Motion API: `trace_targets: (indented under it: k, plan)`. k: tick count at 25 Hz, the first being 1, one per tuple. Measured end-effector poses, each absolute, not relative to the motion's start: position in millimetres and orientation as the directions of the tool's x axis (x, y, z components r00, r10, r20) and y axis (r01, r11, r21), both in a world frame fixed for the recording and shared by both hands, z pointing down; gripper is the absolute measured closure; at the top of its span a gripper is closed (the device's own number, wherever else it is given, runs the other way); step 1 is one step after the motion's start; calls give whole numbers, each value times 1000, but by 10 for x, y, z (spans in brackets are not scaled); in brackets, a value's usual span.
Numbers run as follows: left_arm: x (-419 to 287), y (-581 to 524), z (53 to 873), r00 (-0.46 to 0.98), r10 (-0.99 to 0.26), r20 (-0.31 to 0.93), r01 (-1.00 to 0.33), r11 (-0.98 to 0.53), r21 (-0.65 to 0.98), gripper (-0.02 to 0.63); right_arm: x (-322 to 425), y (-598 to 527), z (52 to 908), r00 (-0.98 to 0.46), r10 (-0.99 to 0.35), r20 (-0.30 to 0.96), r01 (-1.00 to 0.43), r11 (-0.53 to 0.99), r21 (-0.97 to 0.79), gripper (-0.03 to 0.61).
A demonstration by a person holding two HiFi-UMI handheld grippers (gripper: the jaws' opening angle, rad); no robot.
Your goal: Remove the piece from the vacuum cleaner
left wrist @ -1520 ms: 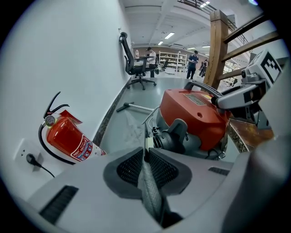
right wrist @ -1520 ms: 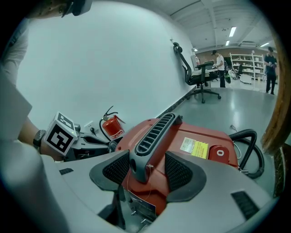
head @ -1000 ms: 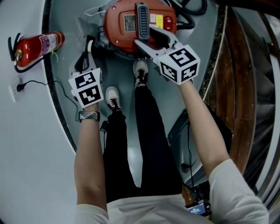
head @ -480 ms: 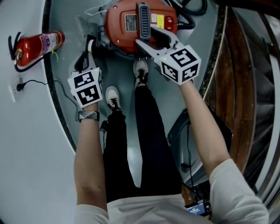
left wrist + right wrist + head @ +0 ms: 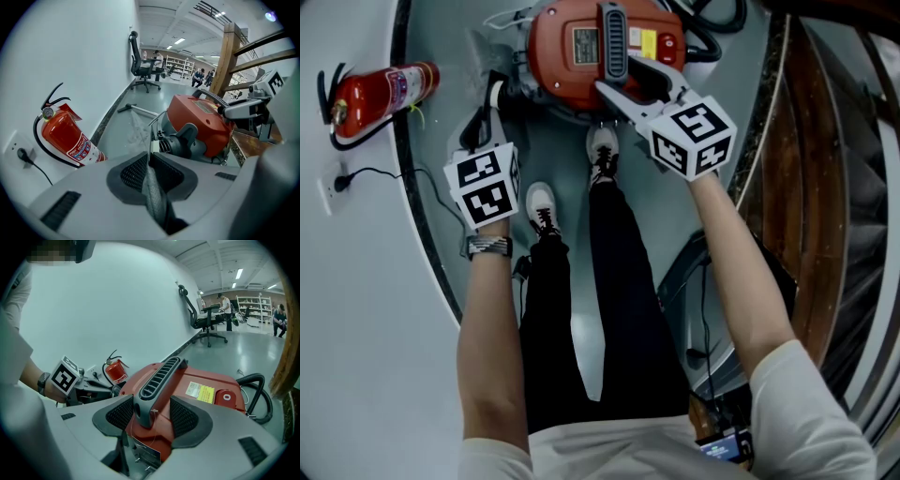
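Observation:
The red vacuum cleaner [image 5: 572, 66] stands on the floor ahead of the person's feet, with a grey ribbed handle [image 5: 612, 37] across its top. My right gripper [image 5: 635, 82] is open, its pads on either side of the handle's near end [image 5: 152, 399] with small gaps. My left gripper [image 5: 487, 98] is at the vacuum's left side, beside the grey motor housing [image 5: 185, 140]. It is shut on a thin flat piece [image 5: 149, 140], which I see edge-on between the pads. What that piece joins to is hidden.
A red fire extinguisher [image 5: 380, 98] lies by the white wall, near a socket with a black cable [image 5: 333, 183]. A black hose [image 5: 255, 390] loops behind the vacuum. Wooden stairs [image 5: 825, 187] rise on the right. The person's shoes [image 5: 542, 206] stand just behind the vacuum.

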State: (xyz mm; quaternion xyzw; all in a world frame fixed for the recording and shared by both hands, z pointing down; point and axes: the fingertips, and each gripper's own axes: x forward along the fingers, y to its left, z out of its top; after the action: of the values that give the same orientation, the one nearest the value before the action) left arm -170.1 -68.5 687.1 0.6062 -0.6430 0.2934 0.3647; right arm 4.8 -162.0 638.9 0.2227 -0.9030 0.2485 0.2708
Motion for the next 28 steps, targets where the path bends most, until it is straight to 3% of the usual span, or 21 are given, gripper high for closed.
trace_targets:
  k: [9,13,18,28]
  plan:
    - [-1666,-749,6825,77,-556,828,-996,-80,39,548,53,-1617,6381,-747,-295,596,-553,774,-309,336]
    - [-1592,-915,6749,119,-568,814,-985,-169,27,499,30,-1608,6383,-751,-279,598,-542,777,-319,336]
    - [-1711,-1101,6759,89,-555,827,-994,-100,40,494,33,-1604,6375,-754,-266,601,-535,780,-325,336]
    - [-1686,-1191,6907,92,-496,863,-994,-102,47,496,33,-1600,6369,-760,-259,596,-525,785,-328,336]
